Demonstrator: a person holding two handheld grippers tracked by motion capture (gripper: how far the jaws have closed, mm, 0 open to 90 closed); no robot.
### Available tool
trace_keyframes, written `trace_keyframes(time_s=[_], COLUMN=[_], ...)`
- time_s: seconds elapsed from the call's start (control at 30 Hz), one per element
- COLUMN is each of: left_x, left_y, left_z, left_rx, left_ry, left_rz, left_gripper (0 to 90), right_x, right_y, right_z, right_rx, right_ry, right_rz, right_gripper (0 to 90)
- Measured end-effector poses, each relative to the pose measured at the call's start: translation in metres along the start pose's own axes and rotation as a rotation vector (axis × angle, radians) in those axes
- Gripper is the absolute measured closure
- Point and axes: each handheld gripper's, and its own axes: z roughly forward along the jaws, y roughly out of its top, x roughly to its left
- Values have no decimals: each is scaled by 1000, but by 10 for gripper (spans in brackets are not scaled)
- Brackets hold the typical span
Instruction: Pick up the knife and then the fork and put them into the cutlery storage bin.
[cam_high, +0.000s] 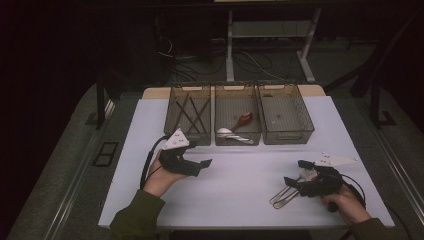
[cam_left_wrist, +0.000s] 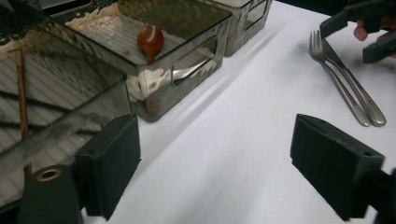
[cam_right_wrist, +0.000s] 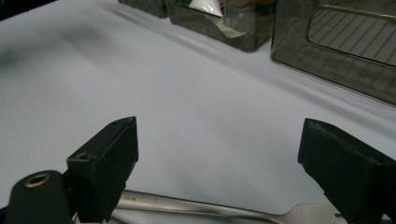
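Left tool (cam_high: 202, 163) held above the surface at the left, gripped from below by the left hand (cam_high: 161, 179), jaws wide apart and pointing right, nothing between them. Left forearm (cam_high: 136, 217) in an olive sleeve, entering from the bottom edge. Right tool (cam_high: 295, 172) low at the right, held by the right hand (cam_high: 345, 202), jaws spread wide and pointing left, close to the surface. Same wide gap seen in both gripper views (cam_left_wrist: 215, 163) (cam_right_wrist: 219, 168).

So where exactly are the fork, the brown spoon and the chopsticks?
fork (cam_left_wrist: 348, 91): left gripper view, middle of its handle.
brown spoon (cam_left_wrist: 150, 39): left gripper view, its rounded bowl.
chopsticks (cam_high: 192, 116): high view, where the sticks cross in the left bin.
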Motion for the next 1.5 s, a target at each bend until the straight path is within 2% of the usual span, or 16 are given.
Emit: trace_keyframes(time_s=[0.1,0.2,0.33,0.4,0.47,0.5,0.6,0.7,0.77,0.93,1.13,1.27,1.5], left_x=[-1,-3,-7,-10,-12,-14,-18,-21,-24,-25,-25,-25,-25], left_y=[-7,-14,-25,-30,-35,-38,-45,-51,-55,-59,-60,-60,-60], left_z=[-5,-9,-12,-14,-16,-16,-18,-19,-18,-14,-12,-11,-11], left_rx=[-3,-1,17,15,18,19,24,37,50,73,87,88,89], left_ry=[9,17,20,25,21,20,22,21,20,15,9,4,4], left_rz=[-6,-12,-17,-23,-21,-22,-22,-21,-26,-11,-6,-6,-8], left_gripper=[111,68,0,0,0,0,0,0,0,0,0,0,0], right_x=[-2,-3,0,1,1,2,6,9,10,14,18,21,21], right_y=[1,2,4,4,3,3,1,-1,-3,-5,-8,-8,-6], right_z=[-2,-2,-7,-7,-6,-6,-3,0,2,6,13,16,22], right_rx=[-11,12,57,90,118,131,164,206,231,266,280,281,260], right_ry=[-6,-23,48,62,64,77,92,110,124,160,183,176,158], right_rz=[18,1,-40,-30,-46,-49,-71,-93,-108,-145,-184,-204,-211], right_gripper=[117,134,148,273,403,495,673,812,873,891,891,892,892])
